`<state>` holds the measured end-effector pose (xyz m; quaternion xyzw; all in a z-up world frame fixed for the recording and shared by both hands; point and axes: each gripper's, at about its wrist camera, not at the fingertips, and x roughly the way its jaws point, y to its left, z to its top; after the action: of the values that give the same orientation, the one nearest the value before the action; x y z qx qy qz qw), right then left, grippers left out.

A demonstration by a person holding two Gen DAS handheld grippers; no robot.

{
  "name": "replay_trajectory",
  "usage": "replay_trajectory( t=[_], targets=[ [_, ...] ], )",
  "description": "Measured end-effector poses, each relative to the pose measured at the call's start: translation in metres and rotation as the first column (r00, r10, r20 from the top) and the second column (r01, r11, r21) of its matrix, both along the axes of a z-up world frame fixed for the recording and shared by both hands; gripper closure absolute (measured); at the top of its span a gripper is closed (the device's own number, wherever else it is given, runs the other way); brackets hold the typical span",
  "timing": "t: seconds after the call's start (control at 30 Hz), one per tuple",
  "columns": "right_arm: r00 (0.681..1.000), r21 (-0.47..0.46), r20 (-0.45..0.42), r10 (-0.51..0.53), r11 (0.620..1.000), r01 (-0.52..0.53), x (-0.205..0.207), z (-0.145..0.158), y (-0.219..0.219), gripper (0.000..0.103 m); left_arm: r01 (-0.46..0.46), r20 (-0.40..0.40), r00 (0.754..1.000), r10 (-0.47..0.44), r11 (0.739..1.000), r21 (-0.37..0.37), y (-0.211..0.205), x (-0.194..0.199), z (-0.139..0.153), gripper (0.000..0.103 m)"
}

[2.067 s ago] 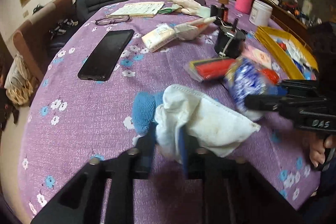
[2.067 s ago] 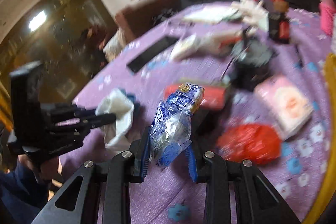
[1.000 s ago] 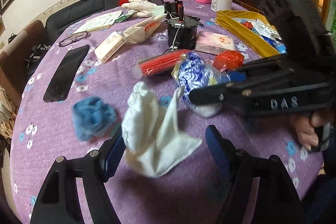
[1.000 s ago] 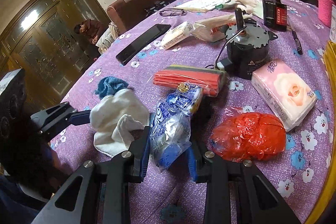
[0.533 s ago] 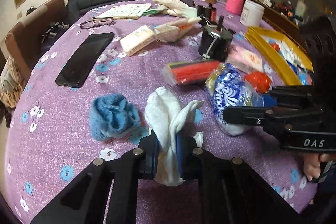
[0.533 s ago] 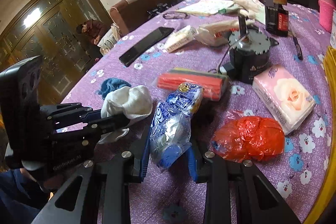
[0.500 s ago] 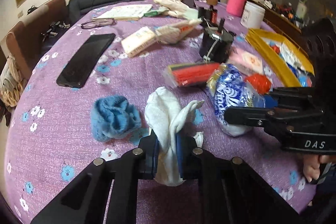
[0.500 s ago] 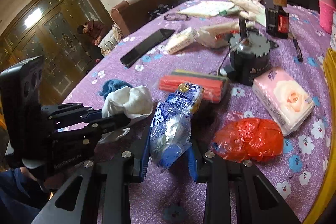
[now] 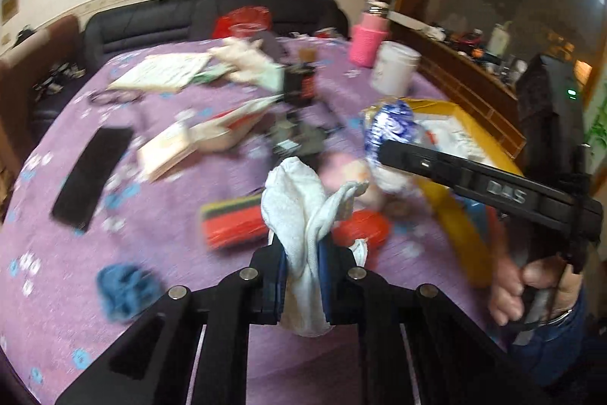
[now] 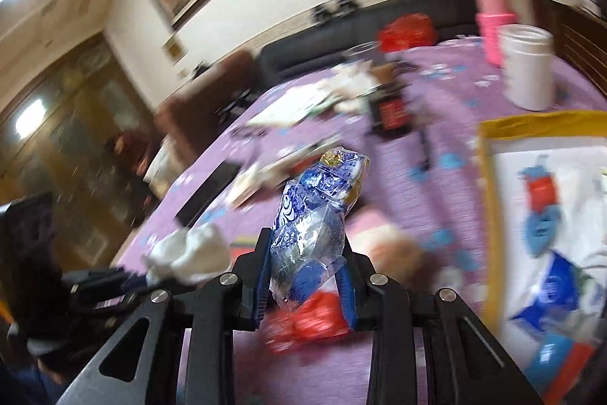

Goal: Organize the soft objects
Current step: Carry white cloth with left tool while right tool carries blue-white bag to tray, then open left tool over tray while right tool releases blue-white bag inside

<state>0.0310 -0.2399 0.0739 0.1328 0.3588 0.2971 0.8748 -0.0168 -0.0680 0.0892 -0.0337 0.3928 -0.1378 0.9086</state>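
Both grippers now carry loads above the purple floral worktop (image 9: 159,177): the left gripper (image 9: 301,276), jaws newly clamped on the white cloth (image 9: 299,211), has lifted it, while the right gripper (image 10: 305,281) grips a blue-and-white snack bag (image 10: 315,215) near the yellow tray (image 10: 489,200) at right. A blue cloth (image 9: 123,289) remains at near left; motion blur obscures the far clutter.

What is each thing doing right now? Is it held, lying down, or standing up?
White cloth: pinched in the left gripper, lifted.
Blue snack bag: clamped in the right gripper, lifted.
Blue knit ball: lying on the tablecloth.
Phone: lying flat, screen dark.
White jar: upright, no lid.
Yellow tray: holding packets.
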Motion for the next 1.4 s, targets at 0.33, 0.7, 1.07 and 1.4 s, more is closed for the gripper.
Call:
replay_trajectory(
  t=[0.33, 0.7, 1.07, 1.4],
  targets=[
    [0.947, 0.079, -0.008, -0.321, 0.944, 0.321, 0.012, 0.016, -0.091, 0.070, 0.176, -0.016, 0.984, -0.176, 0.983, -0.045, -0.098, 0.042, 0.007, 0.089],
    [0.823, 0.059, -0.167, -0.542, 0.828, 0.558, 0.031, -0.006, -0.174, 0.070, 0.263, -0.133, 0.950, -0.282, 0.954, -0.143, -0.192, 0.092, -0.038, 0.089],
    [0.794, -0.008, -0.244, -0.557, 0.820, 0.573, 0.041, -0.027, -0.178, 0.063, 0.325, -0.086, 0.938, -0.337, 0.937, -0.126, -0.203, 0.080, -0.046, 0.066],
    [0.753, 0.081, -0.104, -0.649, 0.749, 0.657, 0.014, 0.005, -0.190, 0.045, 0.319, -0.005, 0.947, -0.321, 0.942, -0.108, -0.195, 0.069, -0.030, 0.052]
  ],
)
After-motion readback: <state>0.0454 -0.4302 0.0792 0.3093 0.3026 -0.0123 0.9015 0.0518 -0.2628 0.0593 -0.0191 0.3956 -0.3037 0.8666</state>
